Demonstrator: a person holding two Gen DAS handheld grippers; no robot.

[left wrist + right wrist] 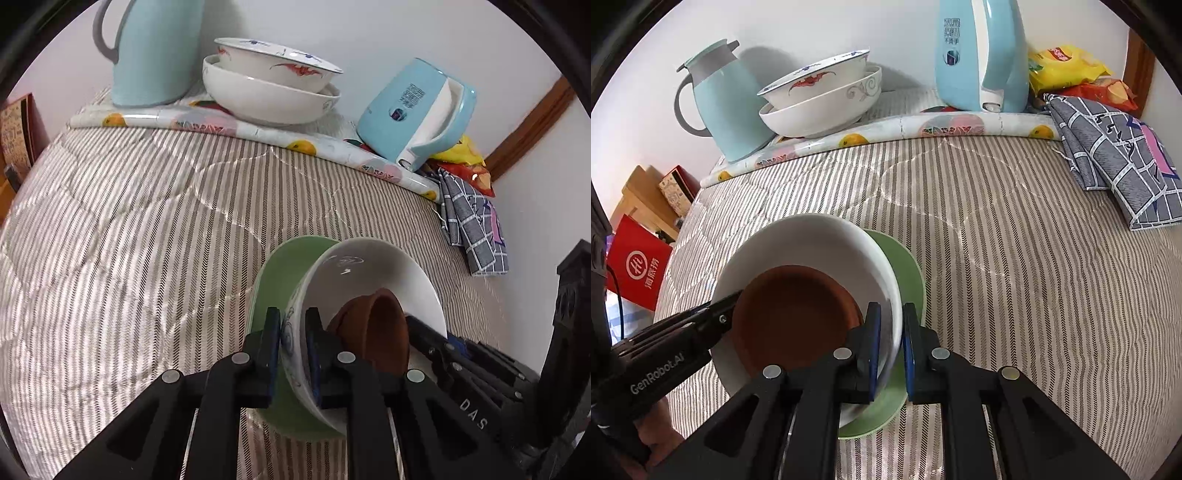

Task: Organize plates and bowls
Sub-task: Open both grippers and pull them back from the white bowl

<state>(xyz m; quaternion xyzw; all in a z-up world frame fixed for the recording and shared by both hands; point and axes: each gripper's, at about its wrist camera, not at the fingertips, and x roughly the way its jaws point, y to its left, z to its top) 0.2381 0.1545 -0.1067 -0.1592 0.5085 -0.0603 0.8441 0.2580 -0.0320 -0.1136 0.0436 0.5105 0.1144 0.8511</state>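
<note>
A white bowl (369, 266) (812, 240) with blue painting on its outside sits over a green plate (280, 273) (908, 273) on the striped cover. Inside the bowl lies a small brown dish (384, 325) (794, 314). My left gripper (293, 317) is shut on the bowl's left rim, one finger inside and one outside. My right gripper (892, 314) is shut on the opposite rim in the same way. Each gripper also shows in the other's view, the right gripper (436, 339) and the left gripper (720, 314). Two larger white bowls (269, 96) (820, 107) are stacked at the back.
At the back, on a fruit-print mat (258, 129) (905, 127), stand a pale blue jug (155, 55) (727, 110) and a blue kettle (417, 110) (979, 55). A grey checked cloth (472, 229) (1119, 162) and snack packets (1067, 62) lie at the right. A red bag (635, 262) is off the left edge.
</note>
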